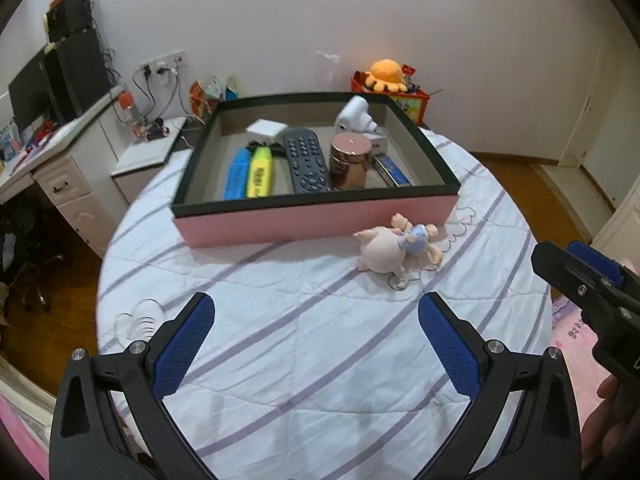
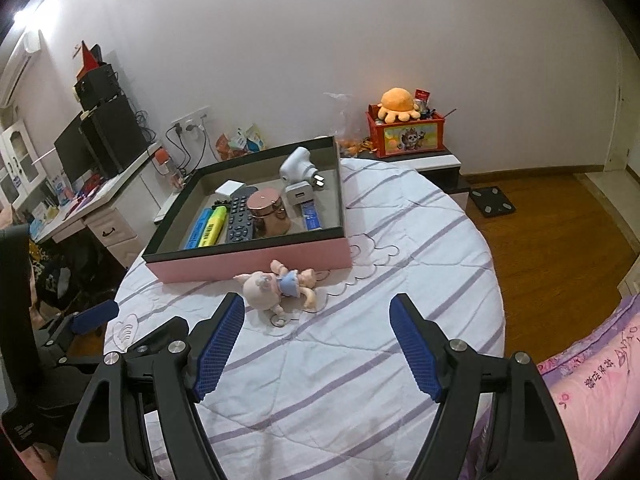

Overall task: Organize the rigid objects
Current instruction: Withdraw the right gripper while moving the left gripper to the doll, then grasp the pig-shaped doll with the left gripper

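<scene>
While the doll waits: doll [image 2: 276, 286] lies sideways just outside the pink box [image 2: 256, 262].
Nearer: right hand-held gripper [image 2: 316, 344], open, empty.
Left hand-held gripper [image 1: 316, 344]: open, empty.

A white quilt with lilac stripes [image 1: 320, 344] covers the bed. Beyond its far edge, against the pale wall, a red printed crate [image 2: 406, 136] holds an orange plush octopus [image 2: 398, 104] and some small items too blurred to name. On the left a white desk with drawers [image 1: 64, 184] carries a dark monitor [image 2: 74, 152] and black speaker boxes [image 1: 78, 68], with plugs and cables hanging from a wall socket strip [image 1: 164, 64] (the cords trail down toward a low white stand). A black bathroom scale [image 2: 491, 200] lies on the wooden floor [image 2: 560, 240]. A pink flowered pillow [image 2: 596, 384] sits at the near right.
</scene>
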